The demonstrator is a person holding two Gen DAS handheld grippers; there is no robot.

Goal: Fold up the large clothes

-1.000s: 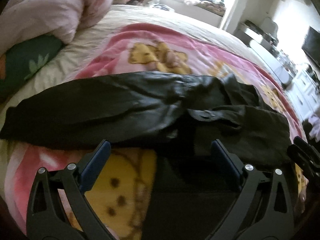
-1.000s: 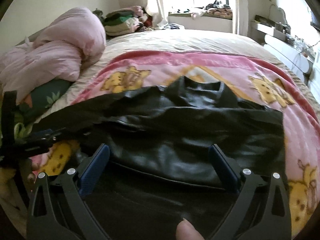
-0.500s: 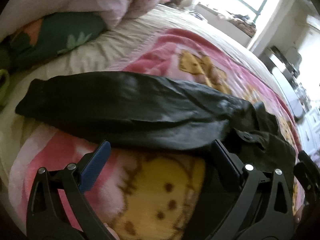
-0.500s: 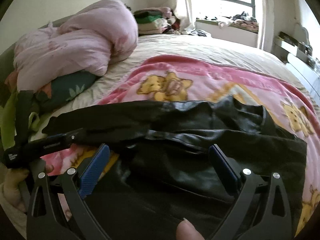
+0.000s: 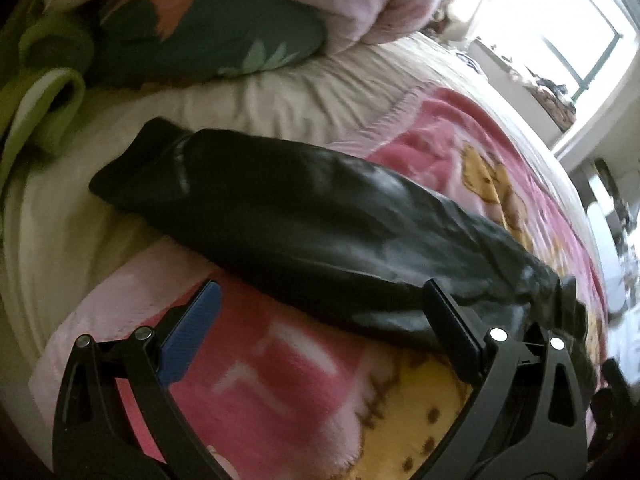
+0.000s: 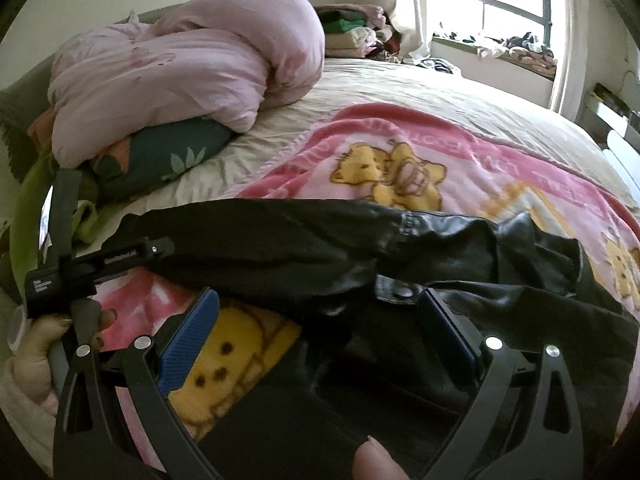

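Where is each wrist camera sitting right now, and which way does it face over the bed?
Left wrist: on the left gripper, low over the pink bear blanket, facing the black jacket's sleeve and green pillow; both open fingers show.
Right wrist: on the right gripper, above the jacket body, facing the window; open fingers, a fingertip and the hand holding the other gripper show.
Shared: sleeve, blanket, pillow, pink duvet.
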